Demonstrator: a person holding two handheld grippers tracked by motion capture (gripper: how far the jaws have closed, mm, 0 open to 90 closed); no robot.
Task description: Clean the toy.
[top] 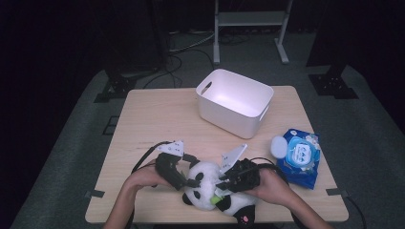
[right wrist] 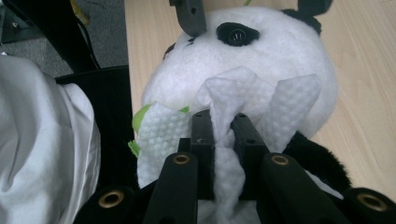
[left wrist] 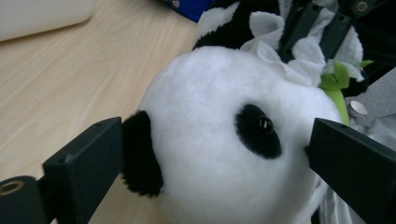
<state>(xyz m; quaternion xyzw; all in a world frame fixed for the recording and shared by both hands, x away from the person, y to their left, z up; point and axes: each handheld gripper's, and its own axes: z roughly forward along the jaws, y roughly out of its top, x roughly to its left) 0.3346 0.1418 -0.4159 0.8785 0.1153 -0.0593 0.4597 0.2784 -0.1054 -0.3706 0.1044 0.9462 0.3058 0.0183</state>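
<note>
My right gripper (right wrist: 223,135) is clamped on one white wet wipe (right wrist: 233,107), pressed against the face of one plush panda (top: 215,191) lying at the near table edge. My left gripper (left wrist: 215,154) brackets the panda's head, jaws apart, one at the ear, one by the cheek. Both my forearms enter low, hands converging on the toy. Farther off stand one white bin (top: 235,101) and one blue wipe pack (top: 300,157).
</note>
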